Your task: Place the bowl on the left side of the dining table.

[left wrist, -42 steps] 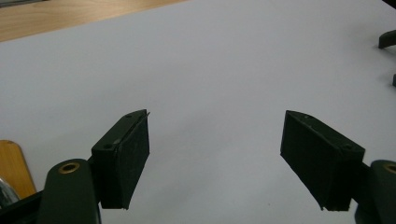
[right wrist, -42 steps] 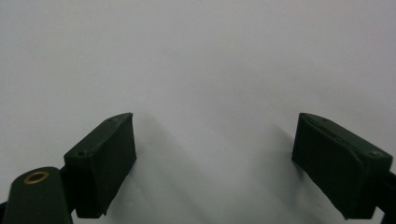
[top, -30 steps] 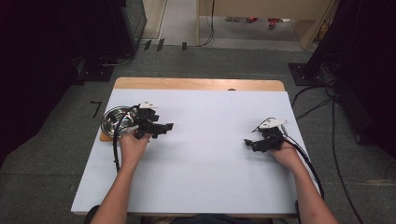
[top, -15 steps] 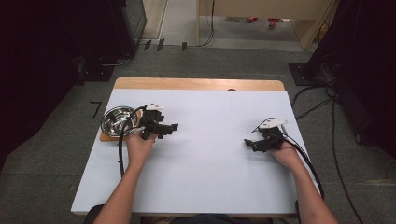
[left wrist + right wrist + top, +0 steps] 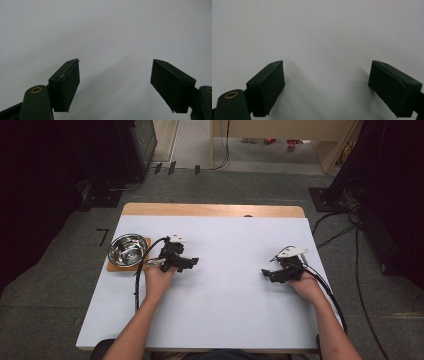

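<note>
High view, left tool (image 5: pixel 192 263) beside bowl (image 5: pixel 127 249), right tool (image 5: pixel 266 273) low, both agape

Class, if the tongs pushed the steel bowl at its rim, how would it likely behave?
The steel bowl looks thin and shiny, so probably light and slippery. Its rounded sides suggest it might tip. Sitting on the wooden board, it could slide off.

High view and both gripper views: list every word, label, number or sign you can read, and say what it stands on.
"7": a dark mark shaped like that digit on the grey floor, left of the table; it may be tape rather than print.
Nothing readable on the steel bowl, the wooden board under it, the left gripper or the right gripper.
</note>
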Demonstrator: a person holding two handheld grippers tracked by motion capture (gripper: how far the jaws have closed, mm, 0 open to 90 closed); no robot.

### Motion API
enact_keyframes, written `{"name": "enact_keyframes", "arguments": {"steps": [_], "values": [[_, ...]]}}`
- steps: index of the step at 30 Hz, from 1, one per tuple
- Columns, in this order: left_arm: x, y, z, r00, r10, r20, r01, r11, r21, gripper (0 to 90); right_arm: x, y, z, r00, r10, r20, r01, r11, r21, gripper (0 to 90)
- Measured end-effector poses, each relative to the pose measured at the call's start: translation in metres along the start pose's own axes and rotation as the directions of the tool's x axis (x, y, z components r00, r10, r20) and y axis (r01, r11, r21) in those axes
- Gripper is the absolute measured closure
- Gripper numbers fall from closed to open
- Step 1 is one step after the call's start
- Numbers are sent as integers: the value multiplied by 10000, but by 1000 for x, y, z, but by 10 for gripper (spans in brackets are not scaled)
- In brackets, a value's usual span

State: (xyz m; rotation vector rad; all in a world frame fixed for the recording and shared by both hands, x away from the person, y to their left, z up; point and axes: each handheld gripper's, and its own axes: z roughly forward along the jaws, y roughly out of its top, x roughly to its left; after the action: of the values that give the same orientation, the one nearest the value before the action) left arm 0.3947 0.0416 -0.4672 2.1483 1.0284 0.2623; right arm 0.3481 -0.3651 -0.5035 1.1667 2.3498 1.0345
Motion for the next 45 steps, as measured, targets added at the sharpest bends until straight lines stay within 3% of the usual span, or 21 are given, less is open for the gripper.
{"name": "enact_keyframes", "arguments": {"steps": [5,9,14,20,29,36,45], "values": [[-5,0,7,9997,261,-2,-261,9995,179,227,0,0,0,10000,-45,25,45,10000,-20,130],[-7,0,10,9997,246,53,-246,9997,39,221,0,0,0,10000,1,-6,-1,10000,5,130],[-12,2,14,9988,469,-106,-472,9986,-252,221,0,0,0,10000,-41,24,41,10000,-18,130],[-19,1,25,9942,976,-449,-979,9952,-40,231,0,0,0,10000,-48,26,48,10000,-23,130],[-28,1,40,9959,852,-300,-855,9963,-81,231,0,0,0,10000,-5,-12,5,10000,3,130],[-32,-2,46,9908,1295,-387,-1310,9906,-382,219,0,0,0,10000,-53,20,53,10000,-26,129],[-31,-3,47,9911,1290,-317,-1306,9900,-541,205,0,0,0,10000,-28,30,28,10000,-13,130]]}}
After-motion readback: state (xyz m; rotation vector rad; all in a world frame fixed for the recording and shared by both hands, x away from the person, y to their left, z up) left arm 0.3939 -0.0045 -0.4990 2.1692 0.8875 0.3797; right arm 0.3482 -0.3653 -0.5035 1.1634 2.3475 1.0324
